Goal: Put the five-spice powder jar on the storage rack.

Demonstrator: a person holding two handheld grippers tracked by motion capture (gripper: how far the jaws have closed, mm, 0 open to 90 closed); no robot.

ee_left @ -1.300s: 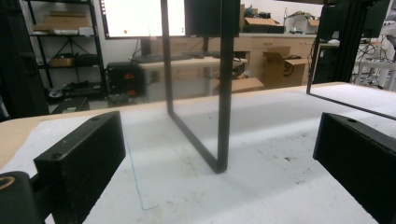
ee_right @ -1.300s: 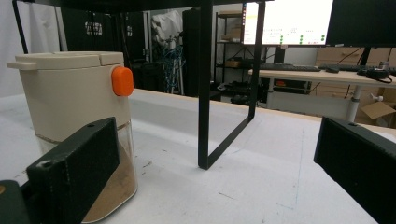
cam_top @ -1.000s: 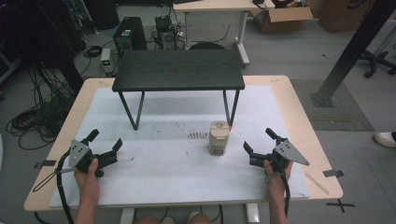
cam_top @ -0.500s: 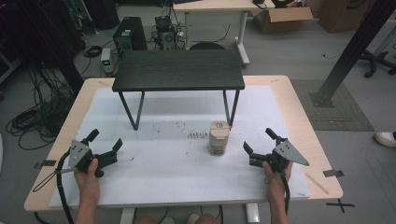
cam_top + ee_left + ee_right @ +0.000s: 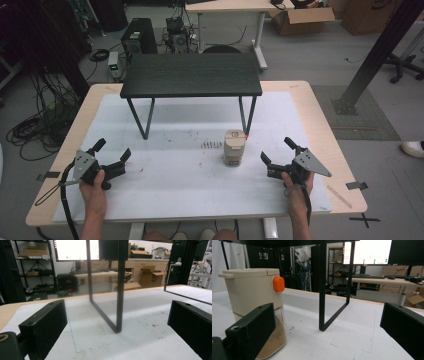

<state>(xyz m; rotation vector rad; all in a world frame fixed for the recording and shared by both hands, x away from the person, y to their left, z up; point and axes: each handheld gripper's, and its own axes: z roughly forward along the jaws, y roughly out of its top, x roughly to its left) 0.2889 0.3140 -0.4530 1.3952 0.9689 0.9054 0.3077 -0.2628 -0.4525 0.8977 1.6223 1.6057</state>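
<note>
Here, two grippers held low over the white mat on the table, each in one hand. Left gripper with jaws spread wide, gripping nothing and touching nothing; between them in the left gripper view, just bare mat and the black leg of the small black stand. Right gripper likewise wide open and empty, jaws aimed toward the stand, with the beige container just to its left and near, not touching. Container upright on the mat, close in front of the stand's right-hand legs, well apart from the left gripper. Beige top with a flat lid and an orange button on its side; below, a clear lower section holding brownish powder, seen in the right gripper view. Small dark specks scattered on the mat just left of the container.
</note>
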